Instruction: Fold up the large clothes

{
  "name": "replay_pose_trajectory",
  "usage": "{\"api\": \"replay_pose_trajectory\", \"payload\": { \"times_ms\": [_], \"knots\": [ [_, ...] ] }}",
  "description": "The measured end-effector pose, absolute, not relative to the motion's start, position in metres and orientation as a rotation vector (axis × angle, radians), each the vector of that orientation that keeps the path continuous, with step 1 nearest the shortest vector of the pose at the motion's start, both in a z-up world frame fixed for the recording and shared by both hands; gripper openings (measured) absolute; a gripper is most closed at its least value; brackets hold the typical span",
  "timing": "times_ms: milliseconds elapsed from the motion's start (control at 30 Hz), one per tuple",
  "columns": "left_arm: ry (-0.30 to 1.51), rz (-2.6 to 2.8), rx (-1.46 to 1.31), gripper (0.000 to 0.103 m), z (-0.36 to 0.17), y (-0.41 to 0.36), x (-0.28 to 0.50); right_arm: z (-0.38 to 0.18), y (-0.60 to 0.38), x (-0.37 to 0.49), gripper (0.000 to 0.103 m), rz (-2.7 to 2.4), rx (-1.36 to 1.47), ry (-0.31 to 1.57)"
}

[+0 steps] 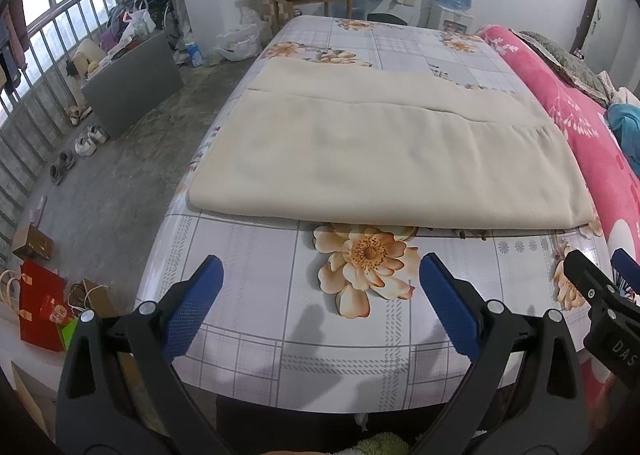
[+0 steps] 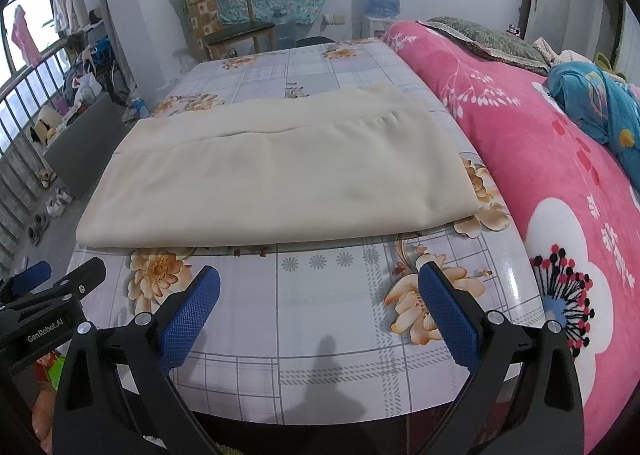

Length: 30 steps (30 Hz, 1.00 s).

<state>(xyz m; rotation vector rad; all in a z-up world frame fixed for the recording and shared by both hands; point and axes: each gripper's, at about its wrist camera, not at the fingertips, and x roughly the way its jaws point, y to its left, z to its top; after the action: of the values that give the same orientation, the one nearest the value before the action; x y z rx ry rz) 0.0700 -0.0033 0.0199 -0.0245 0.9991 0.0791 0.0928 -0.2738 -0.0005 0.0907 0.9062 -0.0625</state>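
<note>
A: Cream fleece garment [image 1: 380,159], large and soft, is lying flat in the middle of the glossy floral-and-plaid table [image 1: 320,343], already doubled over, with its rounded fold edge facing us and a seam line running across the far part.

B: And the tools? The left gripper [image 1: 320,303] is hovering over the bare near end of the table, its blue-padded jaws spread wide and gripping nothing. The right gripper [image 2: 320,307] is doing the same just beside it, wide open and empty.

A: So neither is touching the cloth. Judging by the layout, the next fold looks to be side to side, or near edge to far.

B: I'm thinking each claw should be taking one near corner, biting through all layers together so the lower one isn't dragging behind.

A: Agreed. Lifting both corners evenly and keeping the edge taut between them should be stopping wrinkles.

B: The left side is sitting close to the table edge, so pulling that way is risking a slide; the pink flowered blanket [image 2: 540,159] is bordering the right.
</note>
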Motion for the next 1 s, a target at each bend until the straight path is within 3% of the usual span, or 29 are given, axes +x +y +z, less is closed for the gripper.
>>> {"api": "replay_pose_trajectory", "payload": {
  "times_ms": [1000],
  "knots": [
    [0.996,0.082,-0.026,0.095,0.0205,-0.0017,0.0696,-0.0016,-0.2712,0.0952,0.097,-0.044,0.08,0.913]
  ]
}}
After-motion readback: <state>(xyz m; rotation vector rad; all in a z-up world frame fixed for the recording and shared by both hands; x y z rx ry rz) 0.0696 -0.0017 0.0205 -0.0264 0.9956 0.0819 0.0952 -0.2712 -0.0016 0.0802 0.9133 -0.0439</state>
